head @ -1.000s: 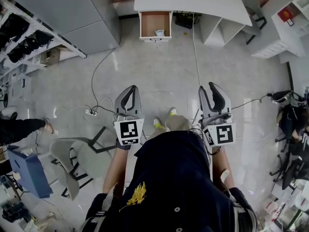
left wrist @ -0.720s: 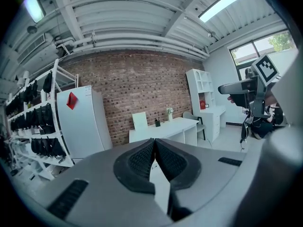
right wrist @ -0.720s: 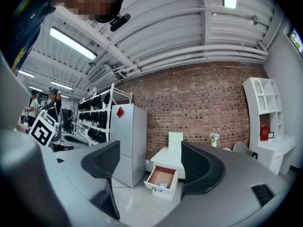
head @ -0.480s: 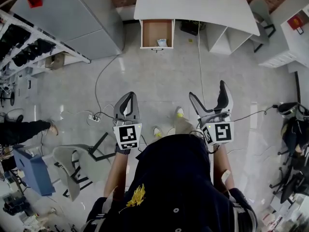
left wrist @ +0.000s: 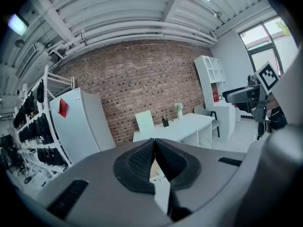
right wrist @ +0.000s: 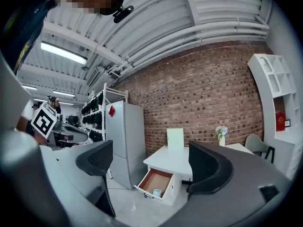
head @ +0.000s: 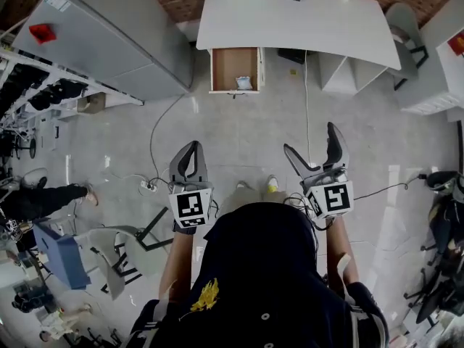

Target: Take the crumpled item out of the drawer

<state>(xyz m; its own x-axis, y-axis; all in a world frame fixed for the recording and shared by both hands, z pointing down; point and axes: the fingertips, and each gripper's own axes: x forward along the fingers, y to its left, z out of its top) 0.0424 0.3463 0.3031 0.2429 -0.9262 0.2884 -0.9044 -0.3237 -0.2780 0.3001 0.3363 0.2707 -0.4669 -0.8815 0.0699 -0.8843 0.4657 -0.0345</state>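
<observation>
White bench stands against a brick wall, with a grey cabinet to its left. The drawer under the bench's left end is pulled open. The crumpled item, pale, lies inside the drawer near the front, right of middle. Left hand-held gripper: jaws together, nothing between them. Right hand-held gripper: jaws wide apart and empty; the right gripper view shows the drawer through the gap. Both are held over the grey floor, well apart from the drawer.
</observation>
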